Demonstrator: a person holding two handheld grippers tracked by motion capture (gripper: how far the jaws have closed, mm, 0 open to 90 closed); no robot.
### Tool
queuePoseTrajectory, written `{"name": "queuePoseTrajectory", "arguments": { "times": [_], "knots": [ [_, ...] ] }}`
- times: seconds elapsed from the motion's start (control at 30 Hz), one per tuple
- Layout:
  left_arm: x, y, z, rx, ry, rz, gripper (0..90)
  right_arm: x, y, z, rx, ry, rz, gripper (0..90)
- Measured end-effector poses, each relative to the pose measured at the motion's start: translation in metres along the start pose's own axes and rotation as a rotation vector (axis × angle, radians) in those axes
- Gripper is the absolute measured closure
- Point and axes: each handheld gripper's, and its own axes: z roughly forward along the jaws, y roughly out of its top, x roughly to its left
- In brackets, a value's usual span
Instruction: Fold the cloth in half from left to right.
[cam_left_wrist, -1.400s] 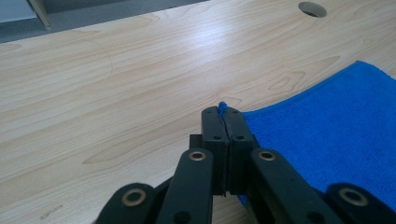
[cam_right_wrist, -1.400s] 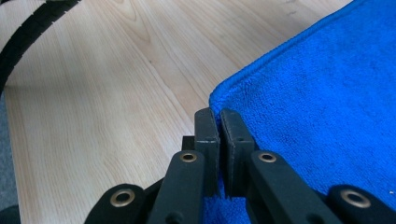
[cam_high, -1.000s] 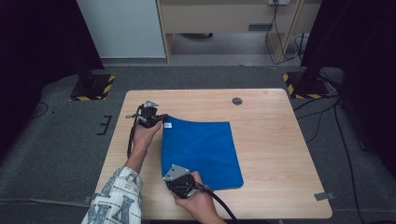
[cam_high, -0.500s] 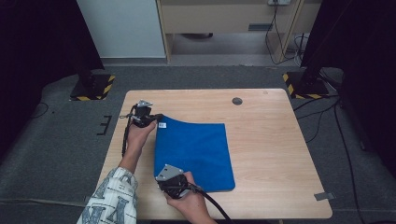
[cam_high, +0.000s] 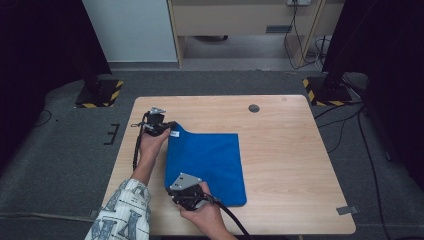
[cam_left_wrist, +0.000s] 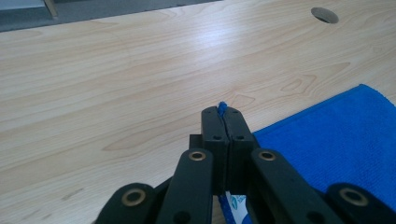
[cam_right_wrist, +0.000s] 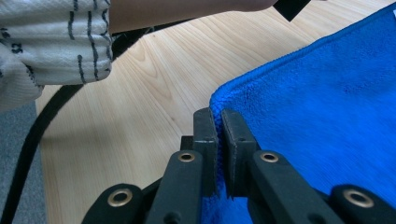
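From the high view, a blue cloth (cam_high: 207, 167) lies flat on the left half of the wooden table (cam_high: 285, 165). The left gripper (cam_high: 167, 128) holds its far left corner, where a small white tag (cam_high: 174, 133) shows, and that corner is lifted a little off the wood. The right gripper (cam_high: 186, 196) sits at the cloth's near left corner, close to the table's near edge. A round hole (cam_high: 254, 108) lies well apart, toward the far side.

In the left gripper view, the jaws are pressed together with a tip of blue cloth (cam_left_wrist: 222, 108) poking out between them; the rest of the cloth spreads to the right.

In the right gripper view, the jaws stand nearly closed, clamping the cloth's edge (cam_right_wrist: 219, 105). A patterned sleeve (cam_right_wrist: 51, 42) and a black cable (cam_right_wrist: 32, 135) lie to the left.
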Motion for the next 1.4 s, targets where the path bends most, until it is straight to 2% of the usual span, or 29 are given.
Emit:
{"name": "queuePoseTrajectory", "arguments": {
  "times": [0.1, 0.13, 0.17, 0.2, 0.23, 0.3, 0.37, 0.4, 0.43, 0.47, 0.5, 0.53, 0.57, 0.6, 0.67, 0.93, 1.07, 1.2, 1.27, 1.4],
  "knots": [
    [-0.008, 0.001, 0.004, 0.002, 0.0, -0.001, 89.1, -0.004, -0.004, -0.005, 0.004, 0.002, 0.009, 85.7],
    [-0.013, 0.003, 0.005, -0.005, -0.002, -0.002, 89.1, -0.006, -0.007, -0.008, 0.005, 0.004, 0.014, 85.7],
    [-0.024, 0.006, 0.01, -0.02, -0.012, -0.003, 89.1, -0.009, -0.011, -0.015, 0.003, 0.0, 0.025, 85.8],
    [-0.029, 0.007, 0.013, -0.015, -0.009, 0.009, 89.1, -0.012, -0.013, -0.019, 0.001, -0.004, 0.025, 85.9],
    [-0.029, 0.007, 0.013, -0.015, -0.009, 0.009, 89.1, -0.012, -0.013, -0.019, 0.001, -0.004, 0.025, 85.9],
    [-0.04, 0.009, 0.022, -0.005, -0.016, 0.012, 89.1, -0.018, -0.018, -0.029, 0.001, -0.02, 0.026, 86.0],
    [-0.044, 0.009, 0.025, -0.004, -0.022, 0.009, 89.1, -0.019, -0.02, -0.033, -0.001, -0.022, 0.031, 85.9],
    [-0.052, 0.012, 0.03, -0.002, -0.029, 0.011, 89.1, -0.023, -0.026, -0.041, -0.002, -0.025, 0.047, 85.9],
    [-0.052, 0.012, 0.03, -0.002, -0.029, 0.011, 89.1, -0.023, -0.026, -0.041, -0.002, -0.025, 0.047, 85.9],
    [-0.062, 0.015, 0.035, 0.0, -0.039, 0.025, 89.1, -0.026, -0.032, -0.049, 0.01, -0.039, 0.039, 85.9],
    [-0.062, 0.015, 0.035, 0.0, -0.039, 0.025, 89.1, -0.028, -0.035, -0.053, 0.013, -0.044, 0.044, 85.9],
    [-0.071, 0.018, 0.039, -0.007, -0.046, 0.029, 89.1, -0.03, -0.037, -0.056, 0.01, -0.048, 0.05, 86.0],
    [-0.071, 0.018, 0.039, -0.007, -0.046, 0.029, 89.1, -0.03, -0.037, -0.056, 0.01, -0.048, 0.05, 86.0],
    [-0.081, 0.021, 0.043, -0.005, -0.051, 0.046, 89.1, -0.034, -0.04, -0.063, 0.002, -0.056, 0.065, 86.0],
    [-0.089, 0.023, 0.047, -0.003, -0.051, 0.053, 89.1, -0.037, -0.043, -0.068, -0.002, -0.061, 0.076, 85.9],
    [-0.105, 0.024, 0.064, 0.011, -0.09, 0.046, 89.1, -0.047, -0.056, -0.082, 0.026, -0.074, 0.084, 85.9],
    [-0.112, 0.027, 0.067, 0.012, -0.088, 0.049, 89.1, -0.051, -0.06, -0.088, 0.029, -0.079, 0.093, 85.8],
    [-0.124, 0.027, 0.077, 0.022, -0.083, 0.056, 89.0, -0.059, -0.068, -0.099, 0.033, -0.089, 0.15, 85.4],
    [-0.127, 0.027, 0.081, 0.03, -0.079, 0.06, 89.0, -0.061, -0.071, -0.101, 0.036, -0.094, 0.149, 85.4],
    [-0.129, 0.029, 0.088, 0.023, -0.084, 0.041, 89.0, -0.064, -0.073, -0.104, 0.036, -0.107, 0.159, 85.0]
  ]
}}
